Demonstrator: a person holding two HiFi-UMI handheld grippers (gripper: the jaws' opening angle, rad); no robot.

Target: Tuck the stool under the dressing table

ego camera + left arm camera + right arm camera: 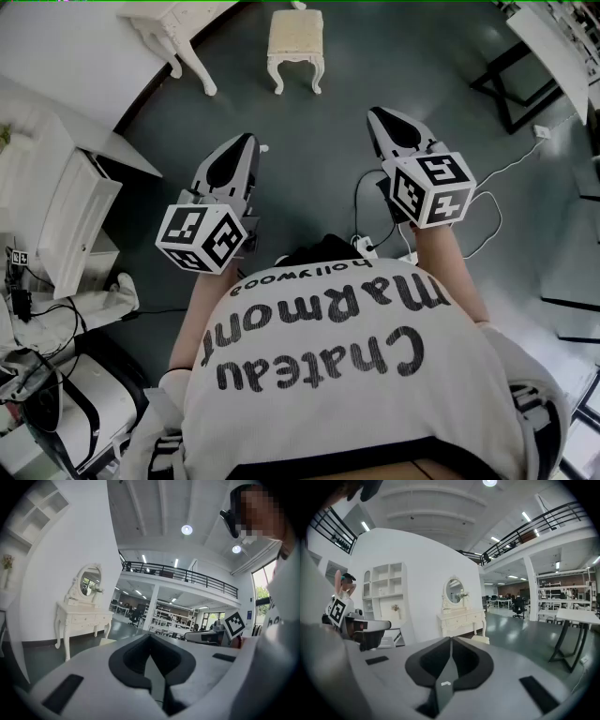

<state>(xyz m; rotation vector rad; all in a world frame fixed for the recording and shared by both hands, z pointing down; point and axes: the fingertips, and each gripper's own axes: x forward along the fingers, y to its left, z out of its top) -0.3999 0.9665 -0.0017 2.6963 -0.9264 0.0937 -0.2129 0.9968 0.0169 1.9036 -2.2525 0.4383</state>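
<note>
I have both tongs held out in front of me over the dark floor (319, 159), and neither touches anything. The left gripper (246, 141) has its jaws pressed together with nothing between them, and the right gripper (378, 114) is likewise closed and empty. The stool (295, 45) stands upright on its four curved white legs, with its pale cushioned seat on top, ahead of both tongs and well apart from them. In the head view it sits out in the open just to the right of the dressing table (178, 28), not under it, with a strip of bare floor between the two. From the left gripper view the table stands against the white wall with an oval mirror (89, 582) on top. A black-legged desk (525, 84) stands off to my right, and a white cable (497, 173) trails across the floor near my right hand.
</note>
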